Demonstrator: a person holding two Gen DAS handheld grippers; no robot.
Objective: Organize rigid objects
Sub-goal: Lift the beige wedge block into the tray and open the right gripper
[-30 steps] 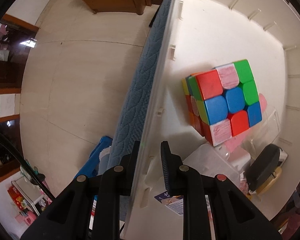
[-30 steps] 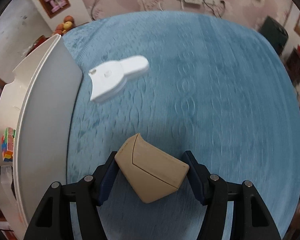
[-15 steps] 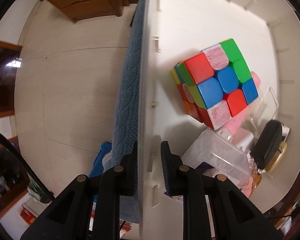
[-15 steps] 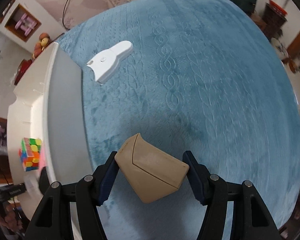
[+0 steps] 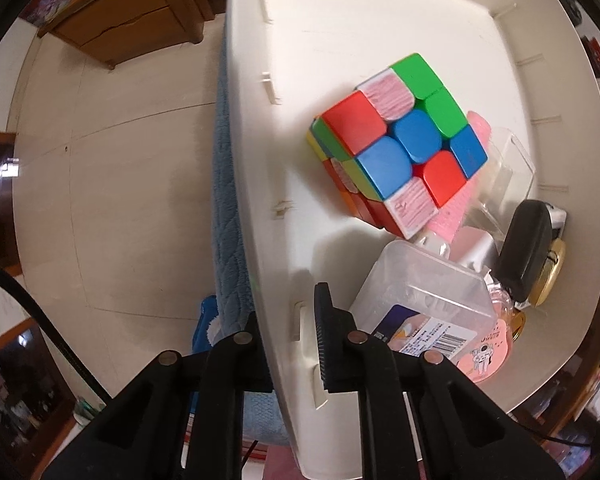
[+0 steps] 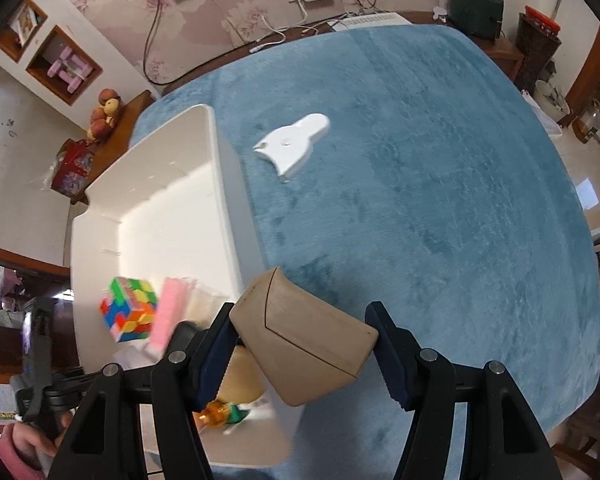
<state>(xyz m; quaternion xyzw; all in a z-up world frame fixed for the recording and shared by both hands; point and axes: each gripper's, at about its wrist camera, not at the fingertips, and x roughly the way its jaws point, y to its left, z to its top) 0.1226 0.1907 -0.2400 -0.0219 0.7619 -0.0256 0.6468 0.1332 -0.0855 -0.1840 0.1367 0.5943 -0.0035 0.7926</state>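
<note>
The tan, wedge-shaped wooden block [image 6: 306,342] sits clamped between the two blue-padded fingers of the right gripper [image 6: 304,346], one corner pressed on each pad, its pointed end tilted up and away from the camera. That gripper points steeply down over the near corner of the white plastic storage bin [image 6: 228,216], with the blue plush tablecloth [image 6: 440,208] spread beyond. A flat white plastic piece with a rounded tab [image 6: 290,142] lies alone on the cloth, well apart from the block and just beyond the bin's long wall.

The left gripper [image 5: 288,344] points straight down and straddles the bin's side wall [image 5: 260,200]: one black finger is outside, the other inside. Its jaws are closing on that wall, which stands between them; the outer finger is against it, while a small gap shows at the inner pad.

Inside the bin rest a multicoloured puzzle cube [image 5: 400,160], a clear plastic lidded box with a printed label [image 5: 424,304], a pink ribbed item [image 5: 456,208] under the cube, and a black oval object [image 5: 526,248]. At the lower left of the right wrist view, a hand in a pink sleeve [image 6: 24,440] grasps a black handle.
</note>
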